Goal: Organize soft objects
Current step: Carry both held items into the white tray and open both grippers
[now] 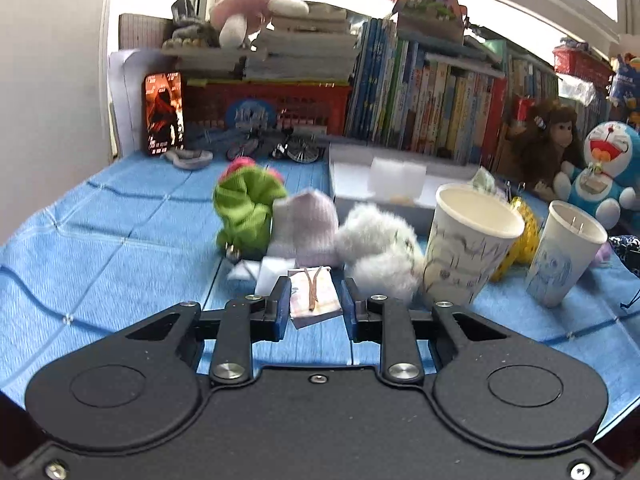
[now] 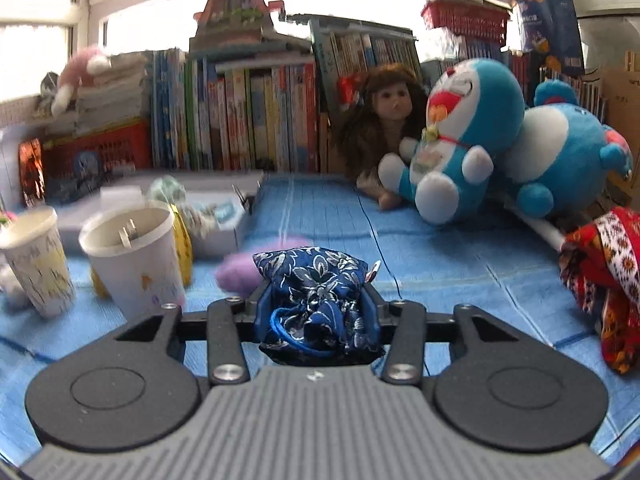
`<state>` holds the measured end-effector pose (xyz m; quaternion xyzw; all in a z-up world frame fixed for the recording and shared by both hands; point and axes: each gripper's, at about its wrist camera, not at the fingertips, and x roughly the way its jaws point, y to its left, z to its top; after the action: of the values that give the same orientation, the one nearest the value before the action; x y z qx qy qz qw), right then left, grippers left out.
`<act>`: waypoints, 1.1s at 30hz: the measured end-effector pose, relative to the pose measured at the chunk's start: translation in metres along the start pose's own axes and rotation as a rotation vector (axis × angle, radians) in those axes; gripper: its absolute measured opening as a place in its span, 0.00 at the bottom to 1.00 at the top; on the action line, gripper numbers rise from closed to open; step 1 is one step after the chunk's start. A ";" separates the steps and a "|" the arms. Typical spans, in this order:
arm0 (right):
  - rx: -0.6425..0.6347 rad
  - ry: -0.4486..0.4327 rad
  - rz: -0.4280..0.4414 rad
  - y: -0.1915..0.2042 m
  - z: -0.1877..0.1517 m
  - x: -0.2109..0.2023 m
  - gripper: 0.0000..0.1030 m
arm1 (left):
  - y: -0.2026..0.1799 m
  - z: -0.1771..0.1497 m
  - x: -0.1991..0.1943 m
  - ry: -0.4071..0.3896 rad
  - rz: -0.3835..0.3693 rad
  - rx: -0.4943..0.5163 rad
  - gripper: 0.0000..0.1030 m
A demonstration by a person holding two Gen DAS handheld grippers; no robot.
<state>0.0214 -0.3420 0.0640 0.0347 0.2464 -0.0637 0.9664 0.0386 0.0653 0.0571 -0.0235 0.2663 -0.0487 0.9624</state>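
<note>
The right tongs are closed on a blue brocade pouch, lifted above the surface. It looks light, limp and slick (safest pinched mid-body). The left tongs stand part-open around a small paper pad, seemingly not gripping it.

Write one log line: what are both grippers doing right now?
left gripper: open around small paper packet | right gripper: shut on blue brocade pouch | surface: blue mat
</note>
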 end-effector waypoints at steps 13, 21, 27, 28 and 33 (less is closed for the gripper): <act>0.026 -0.055 0.114 0.019 0.051 -0.004 0.47 | -0.015 0.066 0.006 -0.048 -0.068 0.040 0.24; 0.035 -0.035 0.183 0.035 0.079 0.012 0.47 | -0.026 0.106 0.025 -0.046 -0.138 0.032 0.24; 0.042 -0.013 0.211 0.043 0.101 0.030 0.47 | -0.038 0.136 0.044 -0.054 -0.167 0.030 0.24; 0.046 -0.005 0.215 0.045 0.105 0.035 0.48 | -0.040 0.140 0.048 -0.050 -0.176 0.029 0.24; 0.077 0.032 0.238 0.050 0.123 0.058 0.48 | -0.054 0.160 0.074 -0.031 -0.211 0.024 0.24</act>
<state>0.1368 -0.3109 0.1457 0.1020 0.2535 0.0428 0.9610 0.1801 0.0069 0.1600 -0.0409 0.2469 -0.1527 0.9561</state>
